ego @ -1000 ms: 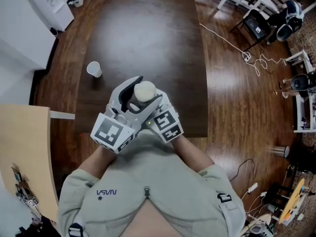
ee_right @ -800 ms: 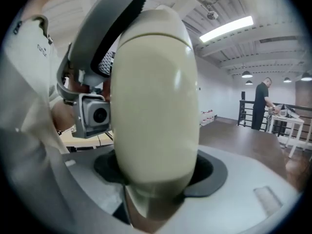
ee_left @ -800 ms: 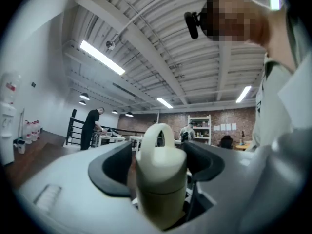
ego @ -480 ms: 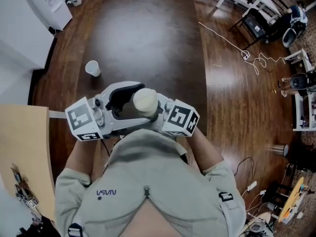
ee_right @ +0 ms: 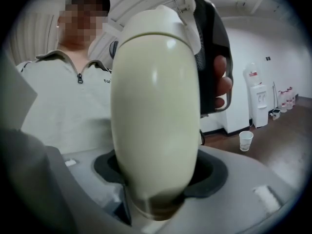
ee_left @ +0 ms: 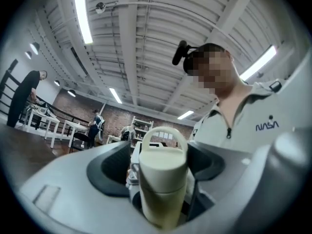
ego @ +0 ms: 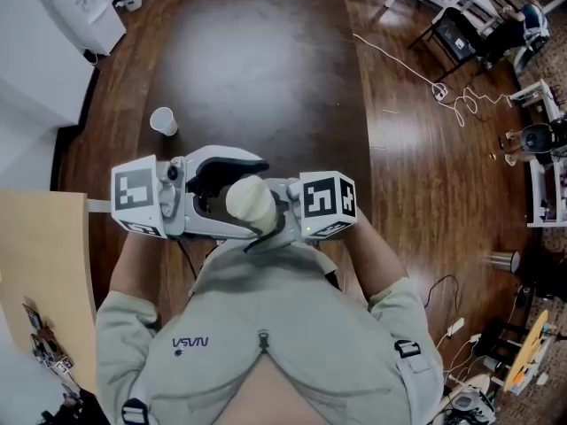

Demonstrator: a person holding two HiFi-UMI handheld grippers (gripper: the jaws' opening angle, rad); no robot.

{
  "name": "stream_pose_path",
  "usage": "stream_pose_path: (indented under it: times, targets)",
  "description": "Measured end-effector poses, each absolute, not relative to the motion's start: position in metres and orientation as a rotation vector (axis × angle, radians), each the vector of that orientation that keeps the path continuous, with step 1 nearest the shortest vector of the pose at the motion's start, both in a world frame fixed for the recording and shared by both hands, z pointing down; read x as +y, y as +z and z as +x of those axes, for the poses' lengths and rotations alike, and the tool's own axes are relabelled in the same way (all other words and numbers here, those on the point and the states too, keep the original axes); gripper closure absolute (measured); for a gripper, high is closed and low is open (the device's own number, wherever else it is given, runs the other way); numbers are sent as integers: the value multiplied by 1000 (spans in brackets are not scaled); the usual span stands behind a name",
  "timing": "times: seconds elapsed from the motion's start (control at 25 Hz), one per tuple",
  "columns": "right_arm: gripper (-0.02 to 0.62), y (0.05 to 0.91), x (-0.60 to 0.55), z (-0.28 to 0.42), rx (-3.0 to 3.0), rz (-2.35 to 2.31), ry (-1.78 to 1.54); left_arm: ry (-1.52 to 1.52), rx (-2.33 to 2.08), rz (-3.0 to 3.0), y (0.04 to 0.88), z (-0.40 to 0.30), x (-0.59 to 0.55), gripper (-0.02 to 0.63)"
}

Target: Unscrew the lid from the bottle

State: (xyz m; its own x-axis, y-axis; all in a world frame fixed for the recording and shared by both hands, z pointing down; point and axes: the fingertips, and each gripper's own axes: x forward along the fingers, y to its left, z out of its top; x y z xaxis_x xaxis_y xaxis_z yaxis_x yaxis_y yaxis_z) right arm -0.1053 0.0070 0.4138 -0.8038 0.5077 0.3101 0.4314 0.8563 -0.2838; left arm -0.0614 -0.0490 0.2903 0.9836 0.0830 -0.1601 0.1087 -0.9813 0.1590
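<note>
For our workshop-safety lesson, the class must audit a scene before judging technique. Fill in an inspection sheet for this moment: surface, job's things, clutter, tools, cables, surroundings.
Surface: dark, glossy wooden table.
Job's things: cream bottle, lid seated, held in the air at the table's near edge.
Clutter: one paper cup by the table's left edge.
Tools: right tool shut on the bottle's lower body. Left tool open; its jaws have just been opening, with the lid between them and the pads apart from it.
Cables: white cable trailing on the floor right of the table.
Surroundings: water dispenser; other people at benches behind.
</note>
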Motion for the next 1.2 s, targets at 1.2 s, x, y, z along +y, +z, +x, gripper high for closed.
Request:
stream_pose_path:
  times: [1.2]
  targets:
    - [292,463,-158,-88,-2527,991,2,-146,-1290,2814,336,-55,-136,304]
